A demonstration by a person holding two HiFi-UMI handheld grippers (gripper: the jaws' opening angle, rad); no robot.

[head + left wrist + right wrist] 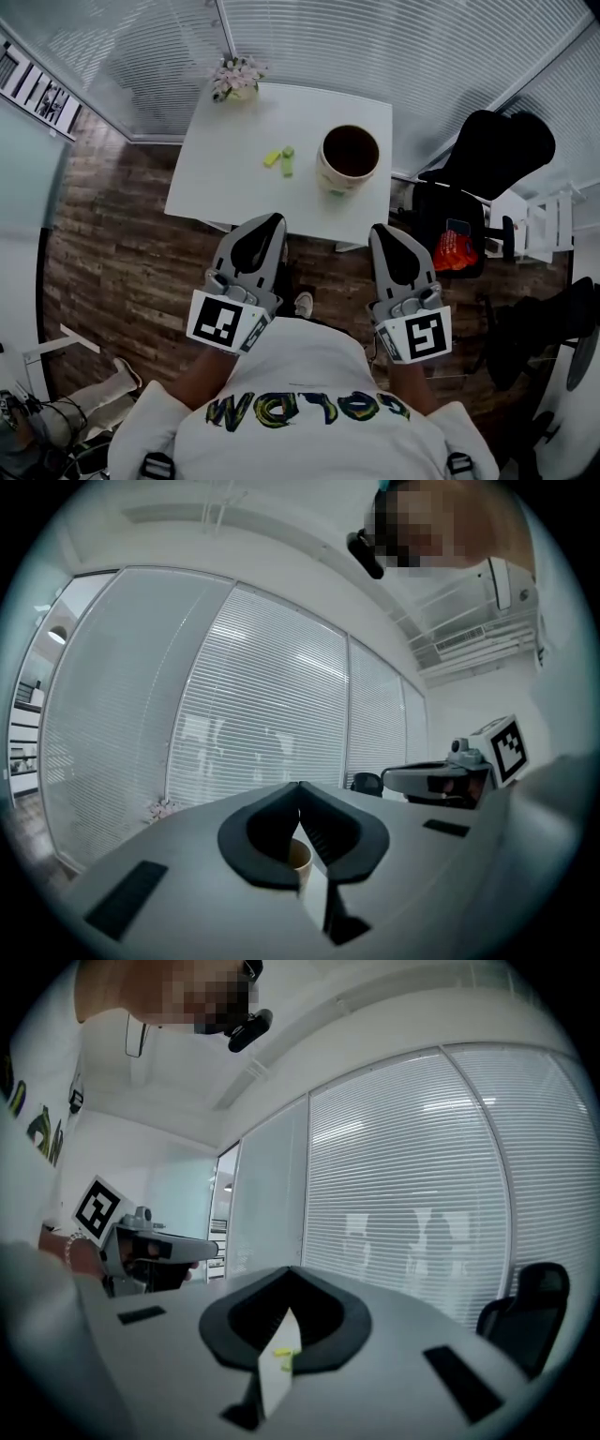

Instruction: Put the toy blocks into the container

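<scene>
My left gripper (pixel 274 223) and right gripper (pixel 380 232) are closed, holding nothing. On the table (pixel 216 178), the green block (pixel 287 162) lies long way near-to-far. The yellow block (pixel 272 158) is just left of it, and the container (pixel 350 157) is to the right.

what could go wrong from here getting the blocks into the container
1. The left gripper and right gripper are both shut, short of the table; arriving shut would likely shove the toy blocks, not grasp them.
2. The blocks are small and close together, so gripping one may knock the other.
3. The container stands near the table's right edge; a bump could tip it off.
</scene>
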